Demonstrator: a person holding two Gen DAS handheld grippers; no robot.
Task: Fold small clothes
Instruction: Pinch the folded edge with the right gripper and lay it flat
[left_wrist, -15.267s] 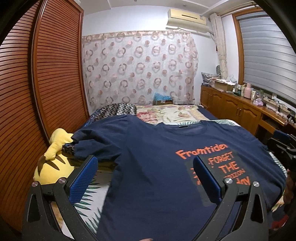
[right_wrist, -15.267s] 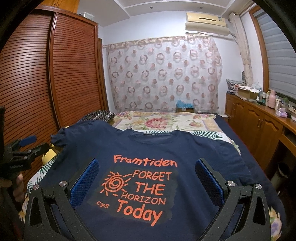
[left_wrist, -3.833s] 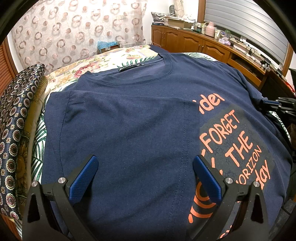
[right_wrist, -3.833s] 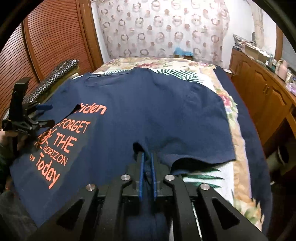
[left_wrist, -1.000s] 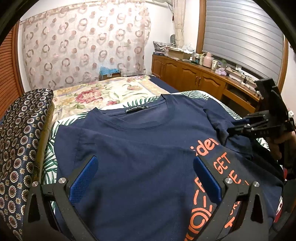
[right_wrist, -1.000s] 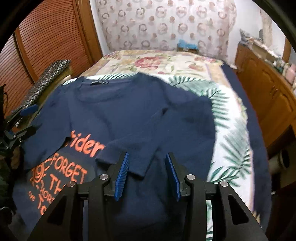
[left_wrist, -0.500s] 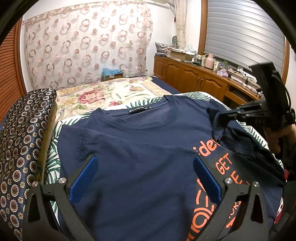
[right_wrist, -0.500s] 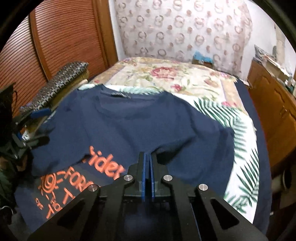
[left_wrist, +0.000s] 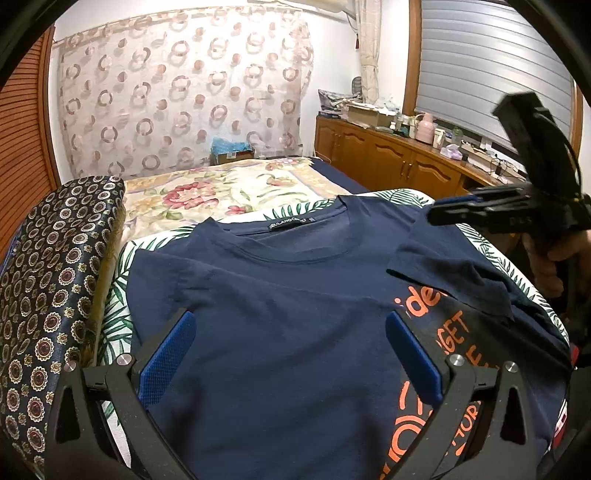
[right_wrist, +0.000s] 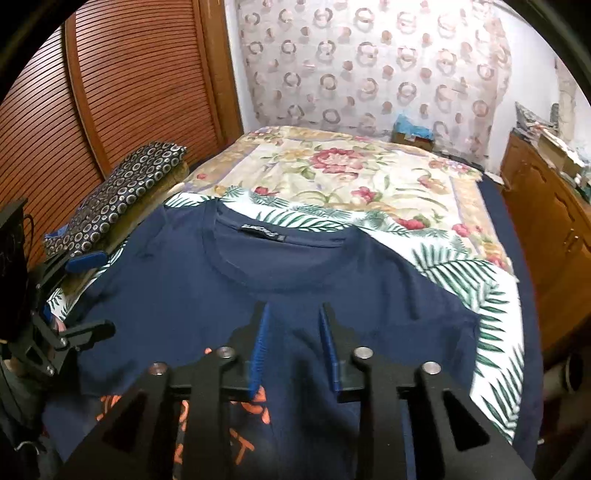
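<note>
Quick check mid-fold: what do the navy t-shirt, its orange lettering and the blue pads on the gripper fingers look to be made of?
The navy blue t-shirt looks like soft matte knit, probably cotton jersey: it drapes and creases, with a ribbed collar. The orange lettering looks like a flat print on a slightly greyer patch, likely a transfer. The blue finger pads look like textured rubber or plastic, finely dimpled; I cannot tell which.

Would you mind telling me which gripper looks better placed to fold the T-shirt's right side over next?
Probably the right gripper: it hovers over the right sleeve, fingers slightly apart. The left gripper sits open over the T-shirt's already folded left side.
</note>
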